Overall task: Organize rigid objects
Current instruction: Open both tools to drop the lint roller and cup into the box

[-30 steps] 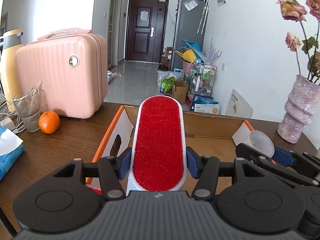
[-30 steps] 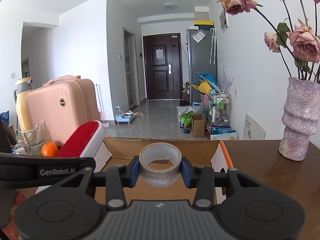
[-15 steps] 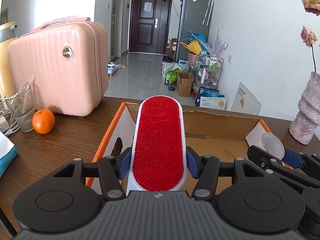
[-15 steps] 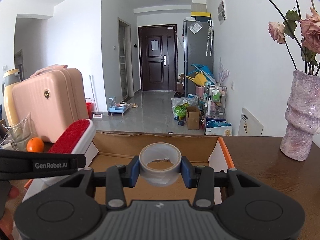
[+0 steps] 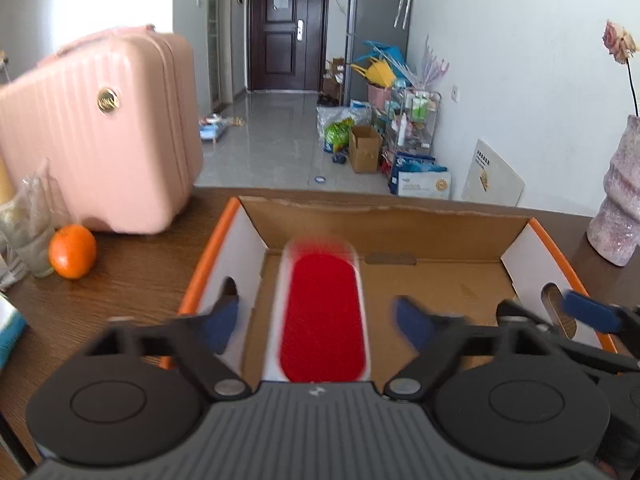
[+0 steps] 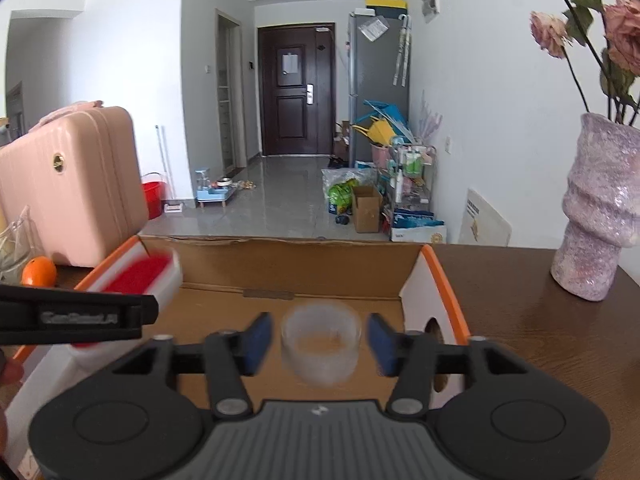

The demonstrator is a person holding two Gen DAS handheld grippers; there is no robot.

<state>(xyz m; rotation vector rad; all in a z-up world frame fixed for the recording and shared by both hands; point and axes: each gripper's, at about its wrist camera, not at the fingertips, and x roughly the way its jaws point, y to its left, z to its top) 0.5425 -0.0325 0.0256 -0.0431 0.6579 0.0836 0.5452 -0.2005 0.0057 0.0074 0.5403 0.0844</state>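
A: Left tool (image 5: 316, 326)?
B: Spread wide, gripping nothing. The red lint brush (image 5: 322, 312), blurred, sits between its fingers, clear of both, over the cardboard box (image 5: 384, 226) floor.
A: Right tool (image 6: 318, 340)?
B: Open too. The tape roll (image 6: 319, 346) is between the pads, touching neither, blurred. Vase (image 6: 598, 216) on the bench at two o'clock.

Black left tool (image 5: 316, 326) and right tool (image 6: 318, 338), blue pads, ribbed grey bodies.

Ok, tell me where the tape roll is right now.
In the right wrist view the tape roll sits between the right gripper's open jaws, clear of both, over the cardboard box, right of the red lint brush.
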